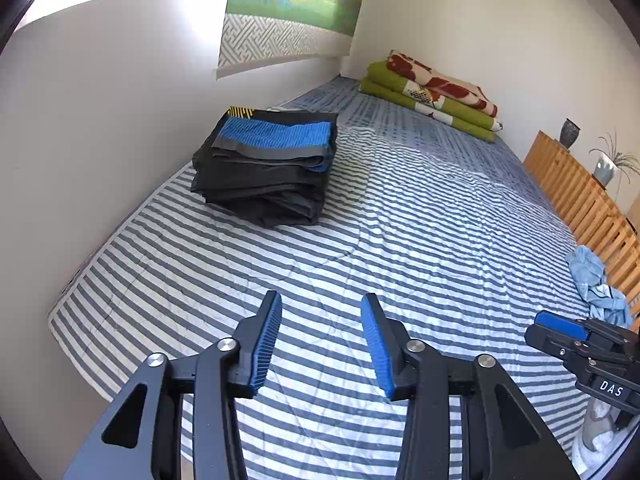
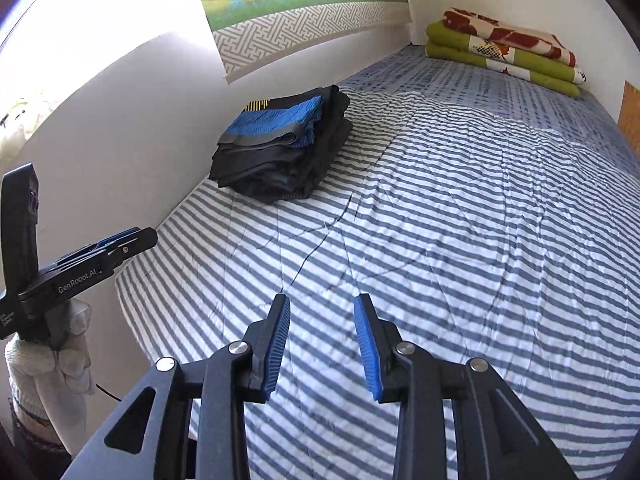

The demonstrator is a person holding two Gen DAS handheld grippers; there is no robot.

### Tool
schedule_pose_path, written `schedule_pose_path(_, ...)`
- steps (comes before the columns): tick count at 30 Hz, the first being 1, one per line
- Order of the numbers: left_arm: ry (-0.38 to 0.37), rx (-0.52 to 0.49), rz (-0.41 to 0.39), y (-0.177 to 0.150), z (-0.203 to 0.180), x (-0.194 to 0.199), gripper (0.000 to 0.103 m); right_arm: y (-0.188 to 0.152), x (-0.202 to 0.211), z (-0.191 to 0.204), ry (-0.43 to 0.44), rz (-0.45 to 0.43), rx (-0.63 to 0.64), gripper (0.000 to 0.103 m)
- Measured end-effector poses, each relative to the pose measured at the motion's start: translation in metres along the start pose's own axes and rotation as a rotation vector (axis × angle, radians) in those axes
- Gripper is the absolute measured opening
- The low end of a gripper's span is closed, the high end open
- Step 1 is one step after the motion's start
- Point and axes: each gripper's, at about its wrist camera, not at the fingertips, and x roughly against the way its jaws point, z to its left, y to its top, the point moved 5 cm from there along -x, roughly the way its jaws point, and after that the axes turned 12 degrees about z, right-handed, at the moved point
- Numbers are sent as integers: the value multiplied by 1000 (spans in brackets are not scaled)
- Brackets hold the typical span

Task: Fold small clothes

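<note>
Left wrist: both tongs (image 1: 322, 300) (image 2: 322, 300) agape, empty; folded stack (image 1: 266, 168) long axis along wall.

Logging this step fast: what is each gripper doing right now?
Left gripper: open, holding nothing, above the striped bedspread.
Right gripper: open, holding nothing.

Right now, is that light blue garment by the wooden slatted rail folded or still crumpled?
Crumpled. The light blue garment lies in a loose, bunched heap on the striped bed cover, unlike the neatly folded dark stack near the wall.
</note>
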Motion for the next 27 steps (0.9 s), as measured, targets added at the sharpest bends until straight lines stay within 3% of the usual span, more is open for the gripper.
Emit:
schedule_pose_path(5, -27, -16, -63, -47, -46, 60, 55, -48, 46, -4, -45, -67, 10, 36)
schedule_pose_path(7, -52, -16, -89, -66, -61, 81, 63, -68, 63, -5, -60, -90, 3, 39)
schedule_pose_path(10, -11, -28, -124, -96, -78, 108, 74, -95, 85, -5, -71, -130, -4, 58)
schedule_pose_path(14, 21, -55, -118, -135, -98, 124, 82, -130, 106, -3, -169, -196, 0, 73)
schedule_pose_path(18, 34, -76, -98, -161, -111, 133, 92, -157, 117, -6, -225, -224, -18, 75)
schedule_pose_path(27, 40, -78, -110, -174, -109, 142, 95, -180, 133, -6, -233, -256, -58, 75)
